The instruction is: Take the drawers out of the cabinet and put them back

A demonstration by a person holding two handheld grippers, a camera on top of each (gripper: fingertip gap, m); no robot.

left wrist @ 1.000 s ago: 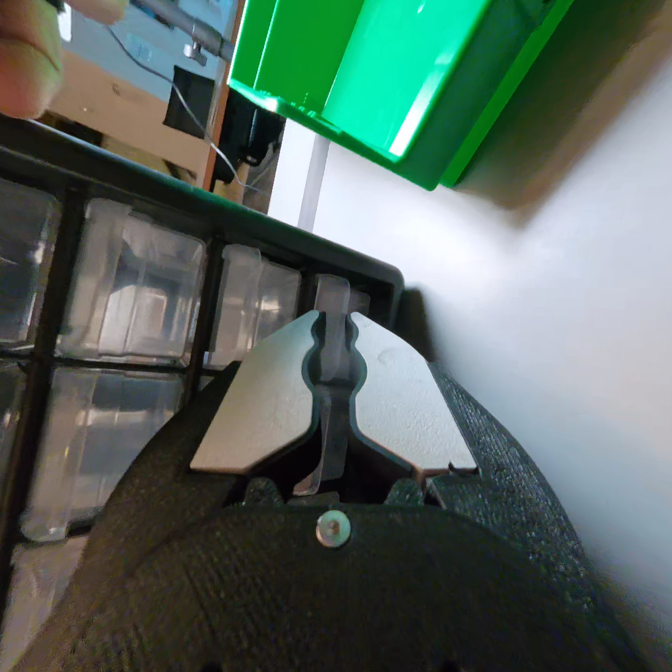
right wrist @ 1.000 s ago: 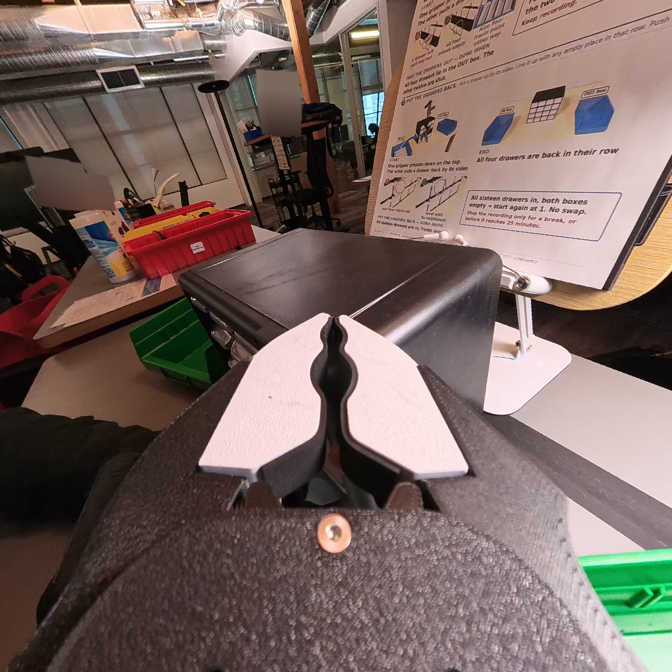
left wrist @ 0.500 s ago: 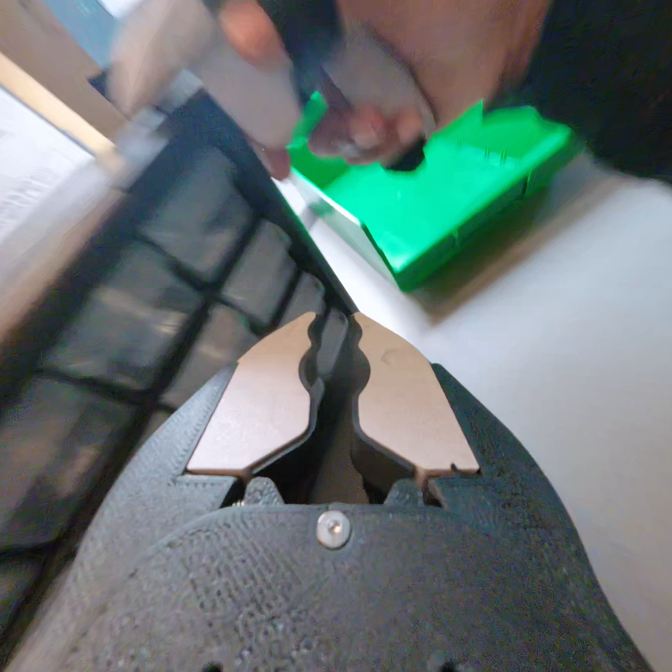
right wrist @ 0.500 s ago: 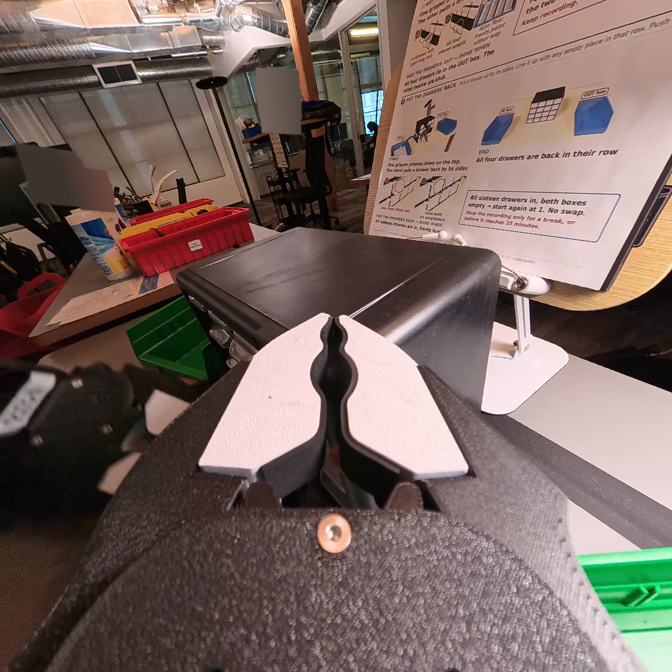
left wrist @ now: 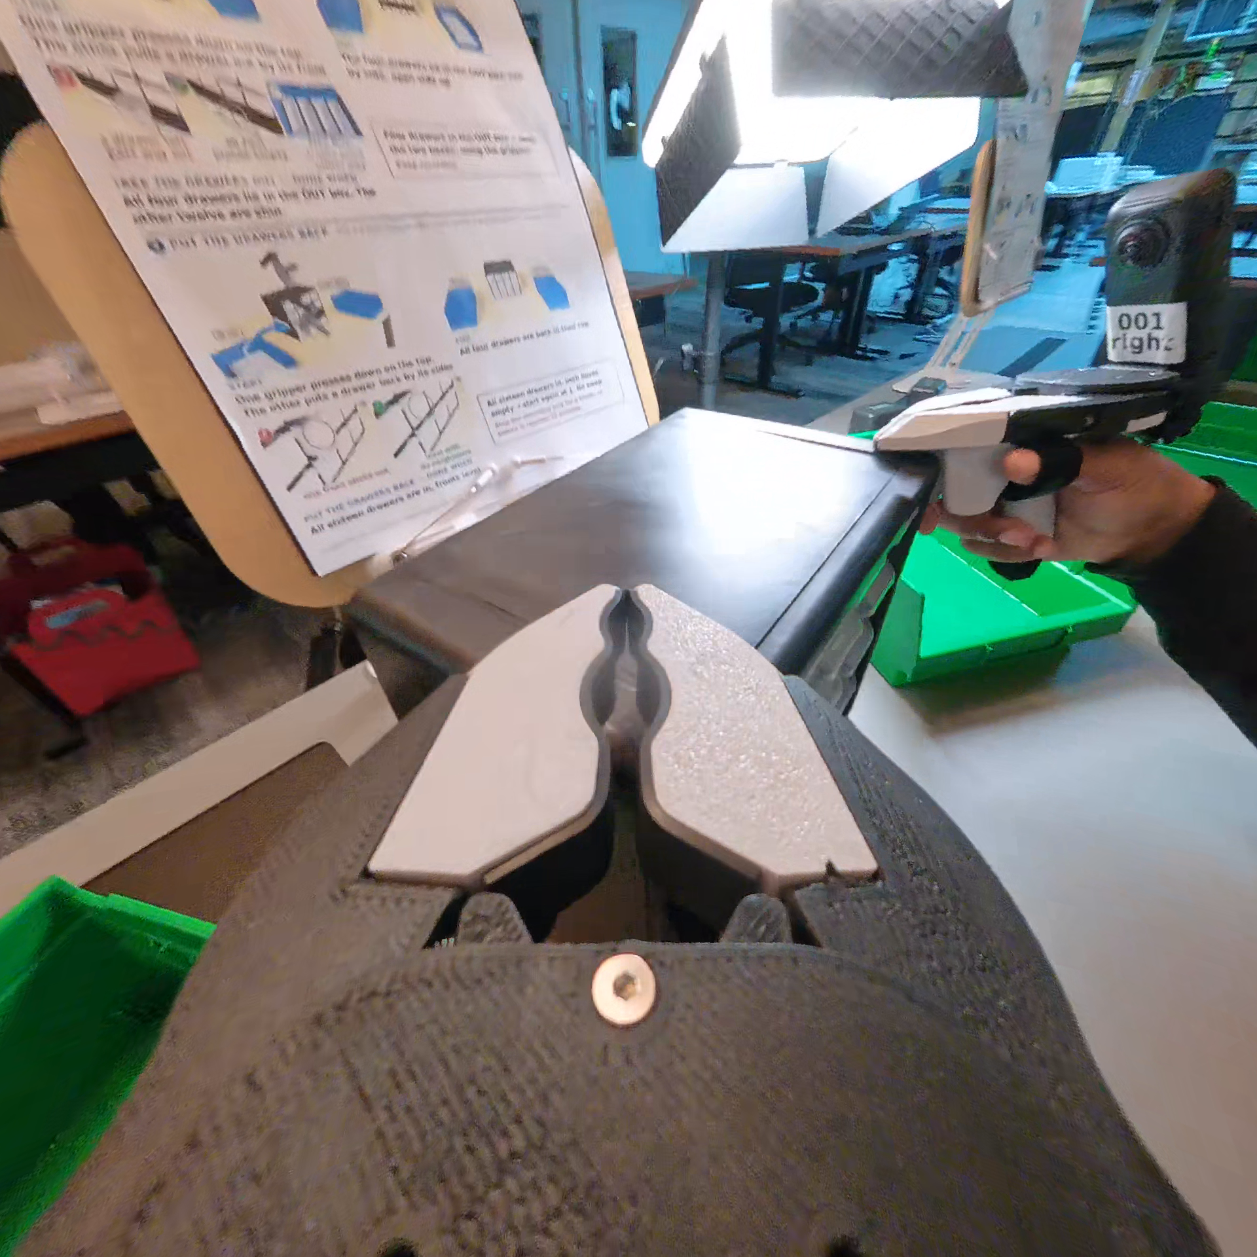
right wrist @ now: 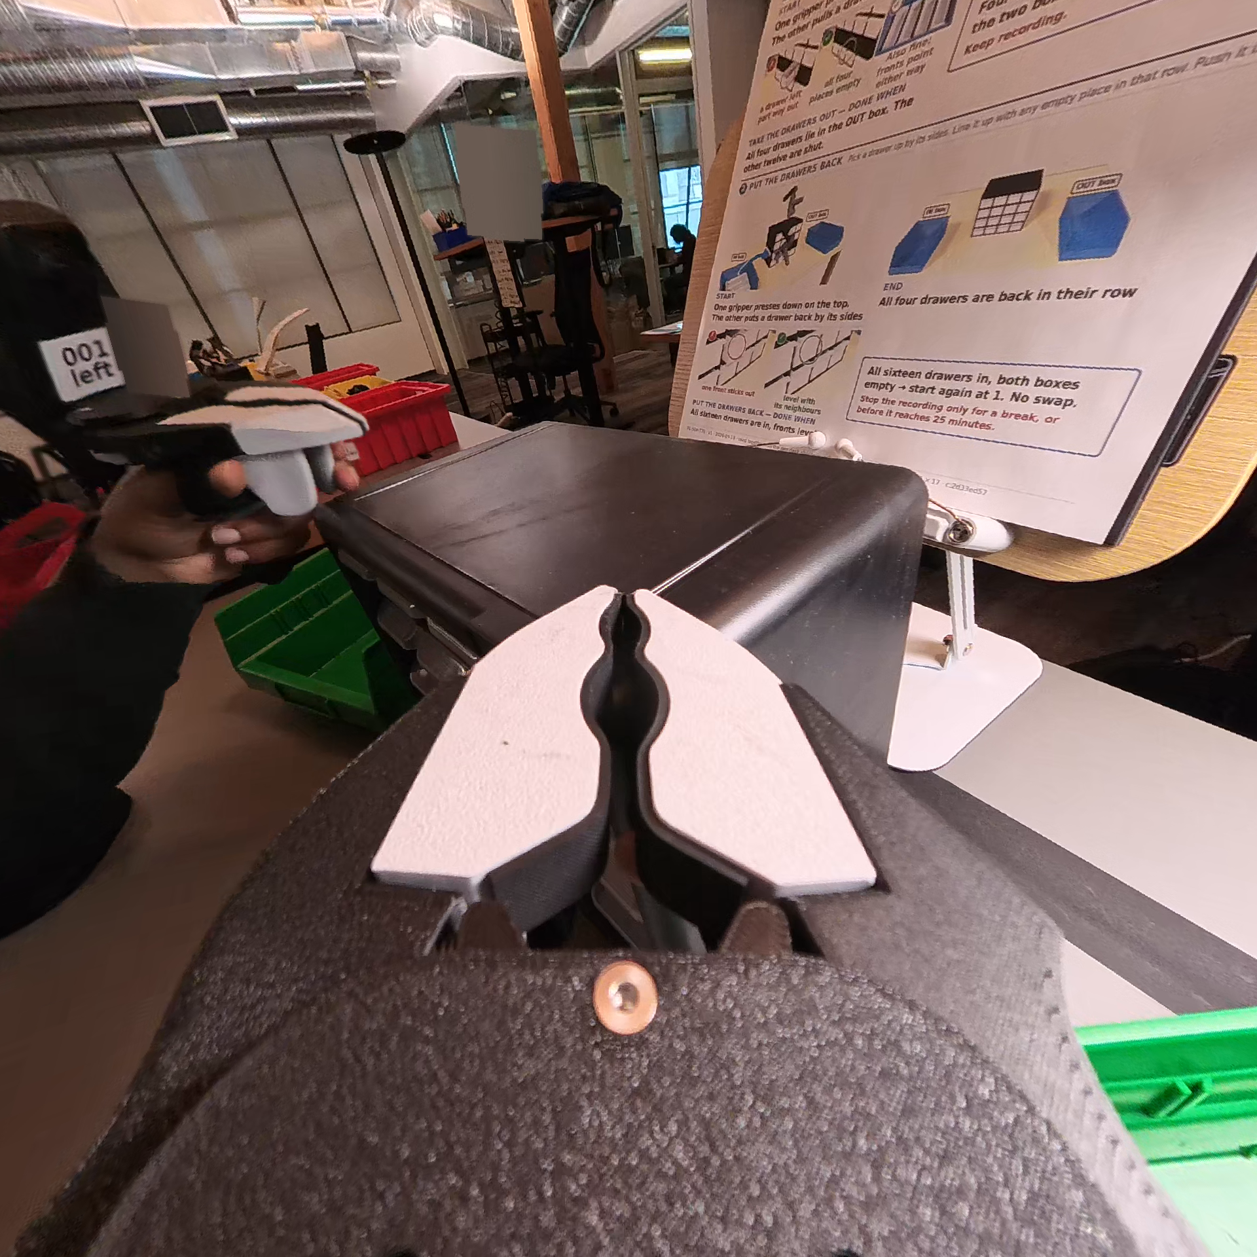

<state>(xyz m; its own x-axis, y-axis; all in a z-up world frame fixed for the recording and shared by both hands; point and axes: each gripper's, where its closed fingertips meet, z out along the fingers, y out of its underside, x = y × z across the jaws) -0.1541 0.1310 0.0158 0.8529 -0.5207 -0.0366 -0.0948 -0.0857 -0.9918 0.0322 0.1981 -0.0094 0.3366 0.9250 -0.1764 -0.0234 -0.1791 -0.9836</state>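
Note:
The black drawer cabinet [left wrist: 680,490] stands on the table, seen from its left end in the left wrist view and from its right end [right wrist: 646,517] in the right wrist view. Only the edges of its clear drawer fronts [left wrist: 843,646] [right wrist: 422,639] show. My left gripper [left wrist: 626,598] is shut and empty, held near the cabinet's left end at top height; it also shows in the right wrist view [right wrist: 354,425]. My right gripper [right wrist: 620,598] is shut and empty, its tips at the cabinet's top right edge, as the left wrist view [left wrist: 881,441] shows.
A green bin [left wrist: 986,612] sits right of the cabinet and another [right wrist: 306,646] left of it. An instruction board [right wrist: 952,272] on a white stand [right wrist: 952,694] rises behind the cabinet. Red bins [right wrist: 401,415] stand on a far table.
My left gripper let go of a clear drawer's handle, swung away from the drawer fronts and rose to the cabinet's left end. My right gripper has stayed where it was.

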